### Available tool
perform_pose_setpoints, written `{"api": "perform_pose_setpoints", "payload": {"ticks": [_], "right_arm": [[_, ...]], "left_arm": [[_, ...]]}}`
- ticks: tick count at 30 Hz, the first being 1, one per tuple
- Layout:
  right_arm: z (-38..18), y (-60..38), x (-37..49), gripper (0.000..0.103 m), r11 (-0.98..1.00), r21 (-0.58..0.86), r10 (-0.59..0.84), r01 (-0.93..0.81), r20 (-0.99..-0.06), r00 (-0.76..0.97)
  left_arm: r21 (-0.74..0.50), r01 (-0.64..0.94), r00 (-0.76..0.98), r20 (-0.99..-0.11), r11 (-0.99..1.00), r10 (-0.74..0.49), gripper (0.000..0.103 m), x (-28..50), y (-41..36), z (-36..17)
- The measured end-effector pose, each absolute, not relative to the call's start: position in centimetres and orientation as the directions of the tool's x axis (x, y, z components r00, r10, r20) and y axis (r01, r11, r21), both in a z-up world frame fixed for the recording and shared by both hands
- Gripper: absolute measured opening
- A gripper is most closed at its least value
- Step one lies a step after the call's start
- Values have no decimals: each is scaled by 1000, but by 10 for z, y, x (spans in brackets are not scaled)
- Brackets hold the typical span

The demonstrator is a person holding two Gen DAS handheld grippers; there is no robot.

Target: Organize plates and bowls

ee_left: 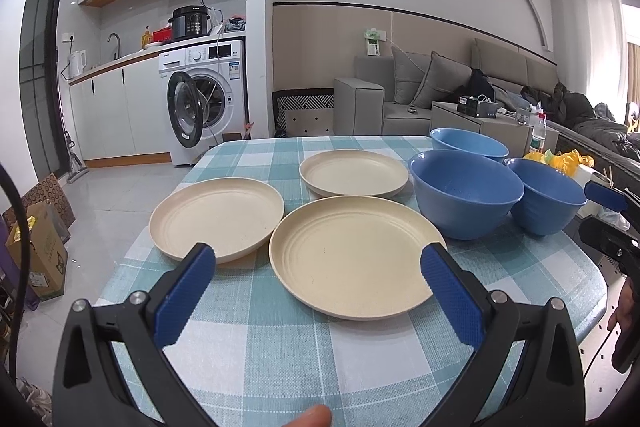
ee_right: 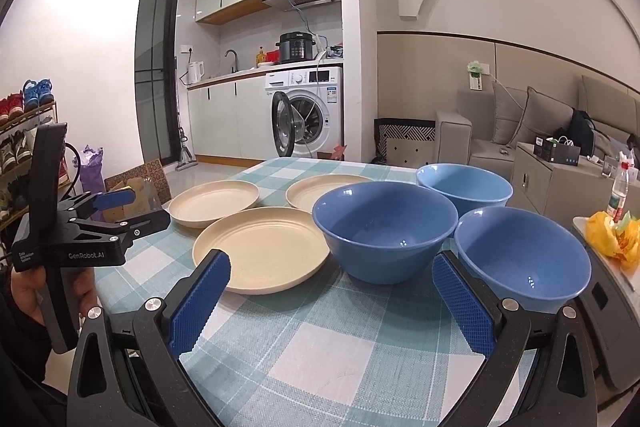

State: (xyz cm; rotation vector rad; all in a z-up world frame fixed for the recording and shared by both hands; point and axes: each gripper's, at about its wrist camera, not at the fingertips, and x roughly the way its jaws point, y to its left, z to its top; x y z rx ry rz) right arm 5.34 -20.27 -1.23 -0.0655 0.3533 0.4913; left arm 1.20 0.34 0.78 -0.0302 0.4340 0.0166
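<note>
Teal-and-white checked cloth (ee_left: 280, 339) spread over the worktop. Beyond it, white front-loading washing machine (ee_left: 212, 99) with round door swung open, black electric pressure cooker (ee_left: 190, 23) on top. White electric kettle (ee_left: 77, 63) near curved metal tap (ee_left: 115, 41). Grey fabric sofa (ee_left: 404, 95) with cushions along the wall. Clear plastic bottle with red cap (ee_right: 619, 193) beside crumpled yellow plastic bag (ee_right: 612, 237). Brown cardboard box (ee_left: 38, 251) on the floor.

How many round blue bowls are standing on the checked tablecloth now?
3. The darker blue bowl stands nearest the round cream plates; a lighter blue bowl is behind it; another blue bowl is at the right edge. None seems hidden.
</note>
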Motion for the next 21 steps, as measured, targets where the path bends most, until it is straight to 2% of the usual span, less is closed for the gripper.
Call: {"api": "perform_pose_setpoints", "payload": {"ticks": [13,21], "right_arm": [[16,-196,70,103,879,-9,443,-476,-350,825],[35,-190,89,103,871,-22,447,-491,-377,811]], "left_arm": [[-19,-31,908,-419,999,20,103,33,13,27],[-54,-37,893,-449,998,9,103,51,25,38]]}}
